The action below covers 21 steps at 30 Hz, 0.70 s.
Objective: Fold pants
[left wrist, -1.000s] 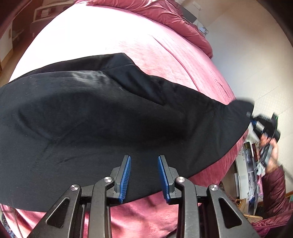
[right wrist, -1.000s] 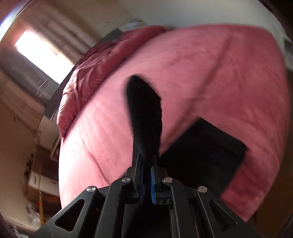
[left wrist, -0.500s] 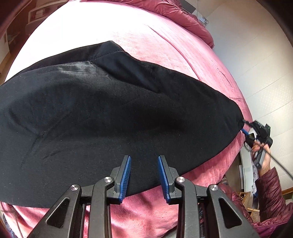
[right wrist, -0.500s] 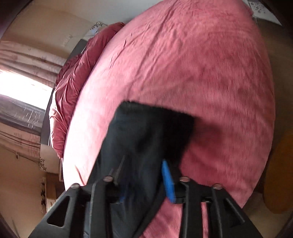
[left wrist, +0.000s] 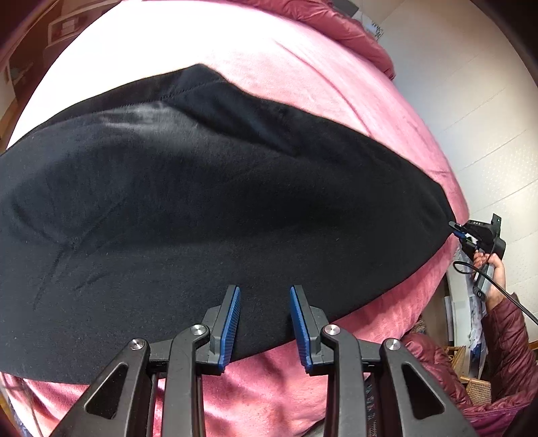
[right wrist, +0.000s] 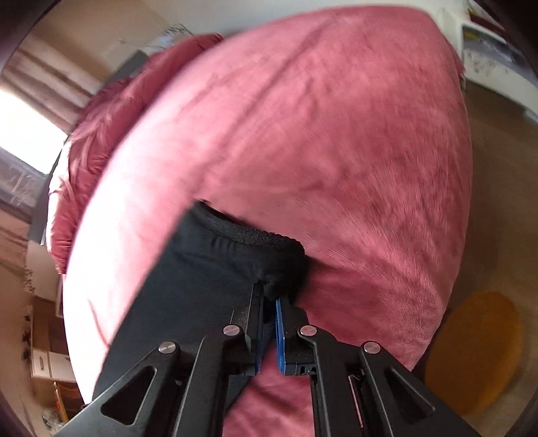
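Black pants (left wrist: pixel 201 201) lie spread across the pink bed (left wrist: pixel 302 84), their length running left to right. My left gripper (left wrist: pixel 265 289) hovers over the pants' near edge, its blue pads apart and gripping nothing. At the far right, my right gripper (left wrist: pixel 455 228) pinches the narrow leg end, held by a person's hand (left wrist: pixel 494 269). In the right wrist view the right gripper (right wrist: pixel 269 292) is closing tight on a corner of the cuff of the pants (right wrist: pixel 201 269), which stretch away to the lower left over the bed (right wrist: pixel 336 134).
A crumpled pink duvet (left wrist: pixel 353 30) is bunched at the bed's head. A white wall (left wrist: pixel 470 101) runs along the right side. A yellow round mat (right wrist: pixel 470 349) lies on the floor beyond the bed's edge. Furniture and boxes (right wrist: pixel 43 363) stand at the left.
The right gripper, first shut on a raised leg end, opened over the fabric and shut again on the cuff corner. The leg end came down onto the bed. The left gripper stayed apart.
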Each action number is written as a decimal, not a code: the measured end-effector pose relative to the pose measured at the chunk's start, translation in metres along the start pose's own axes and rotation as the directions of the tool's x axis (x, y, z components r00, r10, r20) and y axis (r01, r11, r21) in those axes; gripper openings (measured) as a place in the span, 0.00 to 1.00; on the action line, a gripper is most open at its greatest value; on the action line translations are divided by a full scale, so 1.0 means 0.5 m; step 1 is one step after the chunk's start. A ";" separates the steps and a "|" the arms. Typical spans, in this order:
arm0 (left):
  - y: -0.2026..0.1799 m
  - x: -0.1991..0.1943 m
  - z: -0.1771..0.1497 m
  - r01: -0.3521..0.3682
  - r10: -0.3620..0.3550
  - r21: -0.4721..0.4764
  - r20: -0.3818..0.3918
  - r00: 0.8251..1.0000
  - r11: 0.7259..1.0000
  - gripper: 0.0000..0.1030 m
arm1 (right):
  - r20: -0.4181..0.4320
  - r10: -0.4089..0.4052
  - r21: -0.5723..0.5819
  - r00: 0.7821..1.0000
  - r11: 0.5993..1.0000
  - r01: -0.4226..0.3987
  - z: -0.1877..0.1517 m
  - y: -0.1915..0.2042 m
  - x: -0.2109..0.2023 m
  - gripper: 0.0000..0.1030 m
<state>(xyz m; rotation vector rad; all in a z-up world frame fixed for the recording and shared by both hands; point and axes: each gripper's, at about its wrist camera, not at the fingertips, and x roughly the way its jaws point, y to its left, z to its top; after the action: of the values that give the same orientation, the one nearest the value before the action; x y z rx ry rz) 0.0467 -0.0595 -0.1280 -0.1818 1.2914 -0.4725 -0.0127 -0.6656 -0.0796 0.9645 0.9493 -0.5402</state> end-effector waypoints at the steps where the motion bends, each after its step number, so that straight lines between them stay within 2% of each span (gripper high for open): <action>1: -0.001 0.001 -0.001 -0.001 0.001 0.003 -0.001 1.000 1.000 0.30 | 0.001 0.002 0.001 1.000 1.000 -0.002 0.003 0.001 0.003 0.07; 5: -0.002 -0.004 -0.002 -0.006 0.006 0.016 0.020 1.000 1.000 0.30 | 0.014 0.035 0.027 0.999 0.999 -0.035 -0.001 -0.009 -0.026 0.13; 7: 0.001 -0.007 -0.004 -0.004 0.003 0.018 0.030 1.000 1.000 0.30 | 0.013 0.056 0.015 0.998 0.998 -0.056 -0.026 -0.011 -0.053 0.18; 11: 0.015 -0.013 -0.009 0.010 -0.010 0.016 0.045 0.999 1.000 0.30 | -0.069 0.159 -0.026 0.985 0.987 -0.162 -0.106 -0.004 -0.083 0.24; 15: 0.024 -0.010 -0.019 0.018 -0.019 0.005 0.052 0.998 1.000 0.30 | -0.143 0.208 -0.053 0.968 0.975 -0.217 -0.173 0.013 -0.080 0.24; 19: 0.031 -0.010 -0.032 0.014 -0.015 0.015 0.052 0.999 1.000 0.30 | -0.171 0.204 -0.037 0.964 0.976 -0.213 -0.210 0.026 -0.062 0.24; 21: 0.032 -0.013 -0.038 0.016 -0.017 0.019 0.056 0.998 1.000 0.30 | -0.170 0.179 -0.039 0.969 0.981 -0.189 -0.219 0.025 -0.061 0.14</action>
<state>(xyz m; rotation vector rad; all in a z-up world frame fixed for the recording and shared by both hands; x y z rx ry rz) 0.0310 -0.0401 -0.1338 -0.1896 1.2306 -0.4902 -0.0661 -0.5643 -0.0734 1.0481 1.0057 -0.2787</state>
